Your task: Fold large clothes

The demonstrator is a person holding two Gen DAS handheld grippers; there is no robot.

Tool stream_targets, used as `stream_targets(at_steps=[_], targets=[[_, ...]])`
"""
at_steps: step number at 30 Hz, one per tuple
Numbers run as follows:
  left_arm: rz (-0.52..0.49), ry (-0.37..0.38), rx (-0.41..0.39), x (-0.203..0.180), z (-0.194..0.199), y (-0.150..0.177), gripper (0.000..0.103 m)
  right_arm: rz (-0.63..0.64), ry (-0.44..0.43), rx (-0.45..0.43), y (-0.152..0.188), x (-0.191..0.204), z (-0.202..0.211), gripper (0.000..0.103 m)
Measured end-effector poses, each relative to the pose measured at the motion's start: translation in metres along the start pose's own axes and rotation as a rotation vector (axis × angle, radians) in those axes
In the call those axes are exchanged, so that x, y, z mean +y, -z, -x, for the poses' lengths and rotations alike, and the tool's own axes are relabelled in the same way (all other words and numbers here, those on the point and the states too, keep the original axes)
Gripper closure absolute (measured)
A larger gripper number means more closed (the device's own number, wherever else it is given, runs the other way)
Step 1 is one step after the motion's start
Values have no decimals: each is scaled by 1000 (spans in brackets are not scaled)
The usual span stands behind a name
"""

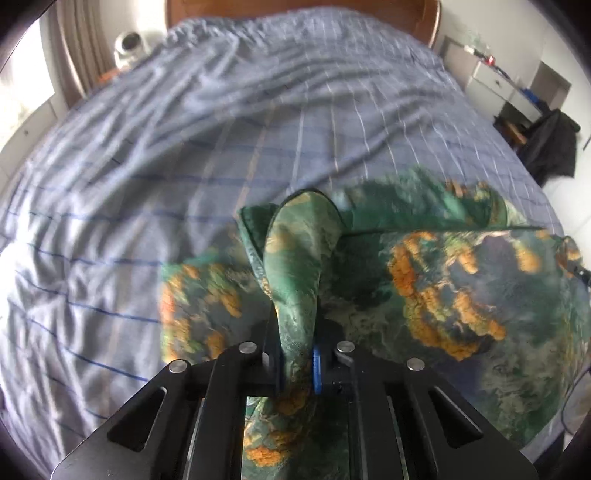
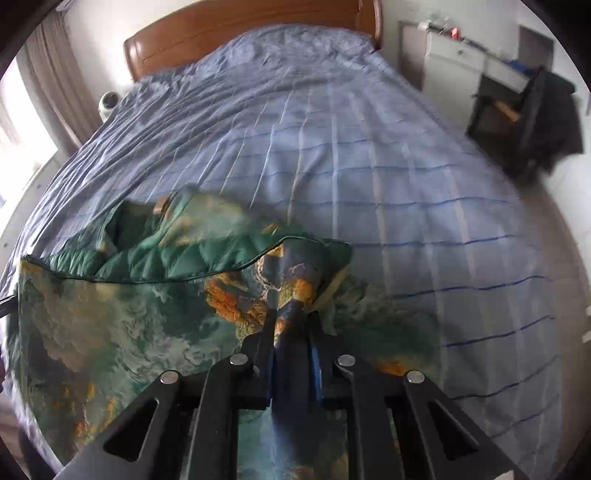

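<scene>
Green garment (image 1: 461, 295) with orange blotches and a quilted plain-green inner side lies spread over the near part of the bed (image 1: 184, 147), partly lifted at the two spots you hold. In the left wrist view it fills the near right, top edge trimmed with dark piping running right from your grip; in the right wrist view it (image 2: 110, 332) fills the near left, the quilted lining folded open along the far edge. Your left claw (image 1: 297, 369) is clamped on a bunched ridge of the fabric, which stands up in a rounded hump just past the fingers; blue pad (image 1: 317, 371) visible on the right finger, pressed against the cloth. Your right claw (image 2: 291, 332) is likewise clamped on a pinched-up fold near the garment's right edge, cloth squeezed between the two black fingers. The garment looks motion-blurred in places. The bed carries a wrinkled blue-grey checked sheet with thin dark blue and pale lines, more creased on the far left. Wooden headboard (image 2: 240, 33) at the far end. Small round white device (image 1: 129, 46) at the far left beside the bed, curtain (image 2: 48, 74) behind it. Far right: white cabinet (image 2: 450, 62) and a dark cloth draped over a chair (image 2: 546, 118).
</scene>
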State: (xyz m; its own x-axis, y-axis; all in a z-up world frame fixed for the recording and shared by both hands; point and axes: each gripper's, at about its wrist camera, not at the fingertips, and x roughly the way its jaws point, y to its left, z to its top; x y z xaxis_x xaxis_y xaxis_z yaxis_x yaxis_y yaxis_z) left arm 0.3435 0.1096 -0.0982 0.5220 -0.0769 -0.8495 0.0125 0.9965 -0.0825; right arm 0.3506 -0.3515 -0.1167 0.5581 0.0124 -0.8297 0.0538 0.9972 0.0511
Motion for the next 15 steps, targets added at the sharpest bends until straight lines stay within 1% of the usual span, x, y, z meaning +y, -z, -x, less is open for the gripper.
stream_targets(at_steps=[1, 3, 4, 5, 7, 8, 9, 11, 13, 15], targets=[[5, -13, -22, 1, 5, -5, 94, 0, 18, -31, -4, -1, 8, 89], [22, -29, -95, 2, 19, -23, 94, -7, 60, -113, -18, -6, 23, 90], [26, -44, -134, 1, 22, -34, 94, -16, 69, -162, -26, -8, 34, 90], [27, -59, -162, 0, 26, -37, 94, -23, 69, -207, -34, -9, 44, 90], [20, -125, -244, -10, 27, -47, 94, -9, 106, -280, -47, -4, 56, 90], [19, -145, -259, -11, 24, -48, 94, 5, 128, -306, -52, -1, 56, 90], [16, -175, -272, -14, 13, -49, 94, 22, 156, -328, -55, 2, 52, 90], [10, -224, -260, -15, -16, -42, 94, 41, 192, -331, -58, 4, 37, 90], [4, -253, -216, -13, -50, -26, 93, 46, 206, -283, -54, 0, 5, 90], [13, -251, -210, -7, -69, -8, 92, 55, 211, -225, -40, -2, -29, 90]])
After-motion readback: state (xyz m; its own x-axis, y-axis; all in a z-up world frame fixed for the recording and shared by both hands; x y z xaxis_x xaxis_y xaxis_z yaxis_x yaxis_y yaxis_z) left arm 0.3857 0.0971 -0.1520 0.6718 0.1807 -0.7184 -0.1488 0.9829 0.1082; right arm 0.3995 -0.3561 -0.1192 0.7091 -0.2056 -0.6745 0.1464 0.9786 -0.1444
